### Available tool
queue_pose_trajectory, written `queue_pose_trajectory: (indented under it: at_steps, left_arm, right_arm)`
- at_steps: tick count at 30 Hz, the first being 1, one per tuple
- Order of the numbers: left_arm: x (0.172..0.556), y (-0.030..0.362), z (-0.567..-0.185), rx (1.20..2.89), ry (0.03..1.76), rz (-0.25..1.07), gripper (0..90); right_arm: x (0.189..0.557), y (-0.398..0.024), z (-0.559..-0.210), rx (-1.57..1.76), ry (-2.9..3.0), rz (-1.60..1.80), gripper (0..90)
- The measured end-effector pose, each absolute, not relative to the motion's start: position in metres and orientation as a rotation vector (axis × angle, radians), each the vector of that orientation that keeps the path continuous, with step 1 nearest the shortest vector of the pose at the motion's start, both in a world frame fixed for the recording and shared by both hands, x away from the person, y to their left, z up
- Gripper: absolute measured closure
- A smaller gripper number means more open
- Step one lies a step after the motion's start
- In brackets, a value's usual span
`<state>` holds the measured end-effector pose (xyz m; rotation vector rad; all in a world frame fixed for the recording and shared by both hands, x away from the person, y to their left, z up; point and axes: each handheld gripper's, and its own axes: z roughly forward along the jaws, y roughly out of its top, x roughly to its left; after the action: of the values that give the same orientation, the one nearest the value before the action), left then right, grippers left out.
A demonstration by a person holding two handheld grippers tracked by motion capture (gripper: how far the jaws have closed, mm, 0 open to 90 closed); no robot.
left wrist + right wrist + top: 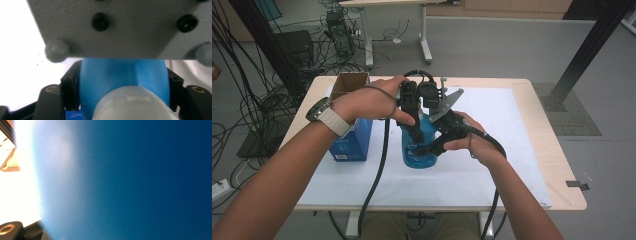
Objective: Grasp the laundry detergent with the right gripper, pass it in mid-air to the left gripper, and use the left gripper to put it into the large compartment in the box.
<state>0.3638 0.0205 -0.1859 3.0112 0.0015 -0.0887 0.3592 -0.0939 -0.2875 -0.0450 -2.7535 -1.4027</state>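
1. High view: a blue bottle (418, 150) stands upright near the middle of the table (557, 165), on the white sheet (507, 125) that covers most of the top, just beside a blue carton (354, 140) toward the left edge.
2. Left gripper (411, 117) comes down from above, its jaws clenched on the bottle's upper body; the left gripper view shows blue plastic wedged between both black jaws and a pale cap (135, 105) in the foreground.
3. Right gripper (437, 145) clamps the bottle low on its side, jaws drawn in against the wall; its own view is pressed up to the blue surface (137, 180).
4. Handling, as a judgement: the translucent plastic looks smooth and rigid, likely slippery and fairly light if empty; its contents cannot be told.
5. Best hold appears to be the shoulder below the cap, with the lower body braced against turning.
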Motion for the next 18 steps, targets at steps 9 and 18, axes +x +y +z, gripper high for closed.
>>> queue_pose_trajectory:
  at_steps: [9, 18]
  left_arm:
    - [0.3623, 0.021, -0.1867, 3.009, 0.002, -0.08, 37.8]
    - [0.3628, 0.0212, -0.187, 2.993, 0.013, -0.081, 37.9]
  right_arm:
    - [0.3585, -0.0942, -0.2885, -0.04, -2.755, -1.407, 43.5]
    - [0.3589, -0.096, -0.2886, -0.038, -2.751, -1.411, 43.5]
